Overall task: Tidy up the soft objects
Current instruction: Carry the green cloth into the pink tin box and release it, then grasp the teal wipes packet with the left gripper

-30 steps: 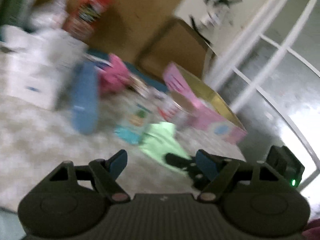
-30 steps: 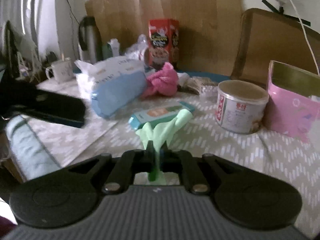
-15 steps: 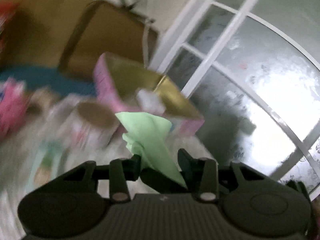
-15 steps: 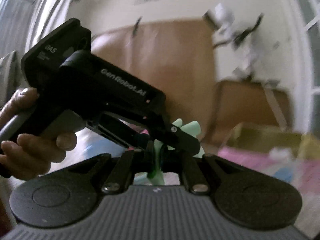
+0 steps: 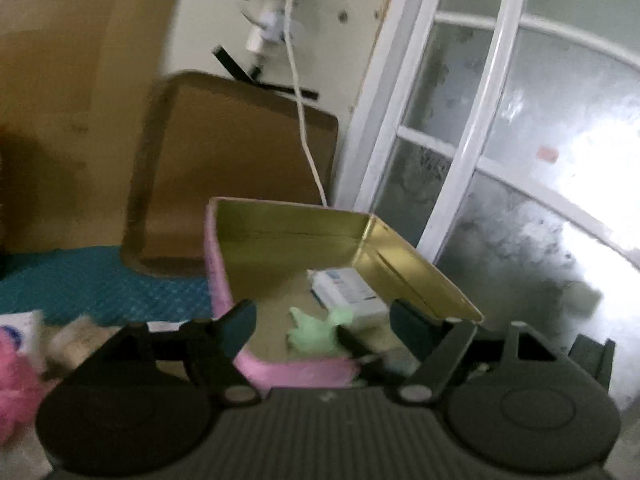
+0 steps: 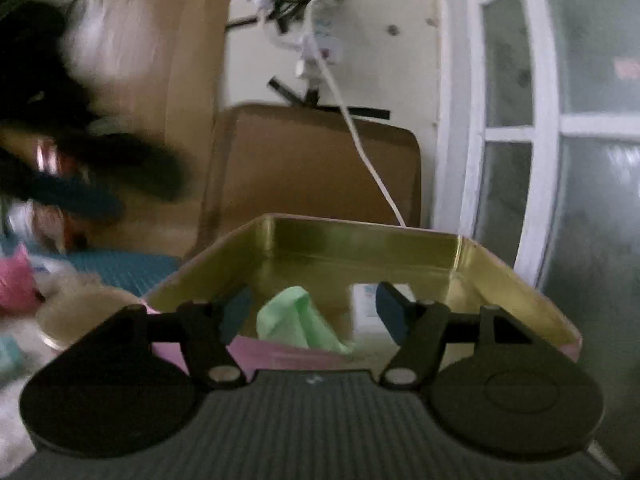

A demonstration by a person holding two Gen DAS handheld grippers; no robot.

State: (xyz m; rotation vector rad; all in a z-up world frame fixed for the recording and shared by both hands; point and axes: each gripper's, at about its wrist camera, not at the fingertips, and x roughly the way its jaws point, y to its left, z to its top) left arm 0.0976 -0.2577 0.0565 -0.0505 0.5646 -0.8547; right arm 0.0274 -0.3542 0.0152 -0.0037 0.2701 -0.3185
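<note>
A light green cloth lies inside the pink tin box with a gold inside, next to a white packet. My right gripper is open just above the box's near wall, with the cloth between its fingers but not held. My left gripper is open too, over the same box, where the green cloth and the white packet show. A pink soft thing lies at the far left on the table.
A brown board leans on the wall behind the box, with a white cable hanging over it. A window with white bars is at the right. A round tin and a teal mat lie left of the box.
Both grippers held the green cloth in the air half a second ago. Both have opened, and the cloth now lies in the pink box. The left gripper has drawn back to the left.
</note>
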